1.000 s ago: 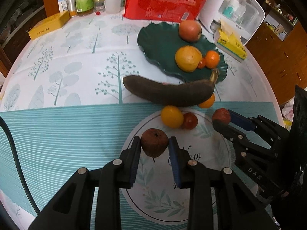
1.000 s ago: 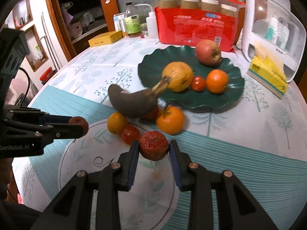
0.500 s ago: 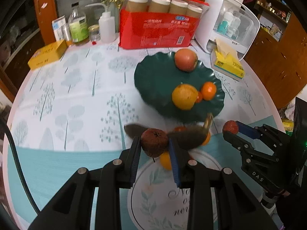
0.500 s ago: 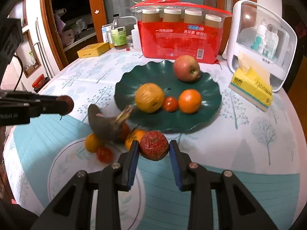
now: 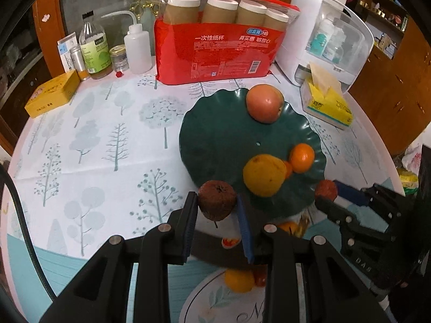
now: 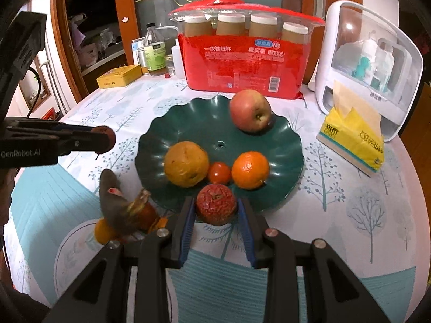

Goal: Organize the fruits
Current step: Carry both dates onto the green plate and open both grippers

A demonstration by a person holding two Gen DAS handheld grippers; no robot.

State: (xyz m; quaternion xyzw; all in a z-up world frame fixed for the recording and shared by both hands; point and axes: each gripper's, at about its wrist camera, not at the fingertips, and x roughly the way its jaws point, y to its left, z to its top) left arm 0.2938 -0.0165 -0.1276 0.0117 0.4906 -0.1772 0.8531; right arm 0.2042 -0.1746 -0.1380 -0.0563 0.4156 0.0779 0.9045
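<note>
My left gripper [image 5: 216, 206] is shut on a shrivelled brown fruit [image 5: 217, 203], held above the near left edge of the green plate [image 5: 215, 145]. My right gripper [image 6: 216, 207] is shut on a wrinkled red fruit [image 6: 216, 206] at the plate's [image 6: 188, 123] near rim. The plate holds an apple [image 6: 250, 110], a yellow-orange fruit [image 6: 186, 167], a small tomato [image 6: 219, 172] and an orange [image 6: 250, 170]. A blackened banana [image 6: 115, 204] and small fruits lie by the round mat [image 6: 78, 245].
A red pack of paper cups [image 6: 242, 62], bottles [image 5: 95, 51], a yellow tin [image 5: 52, 97], a white storage box [image 6: 371, 62] and a tissue pack [image 6: 353, 140] stand behind and right of the plate.
Both grippers have lifted off the round mat with their fruits and moved forward to the green plate's near edge. The banana and loose fruits have stayed behind.
</note>
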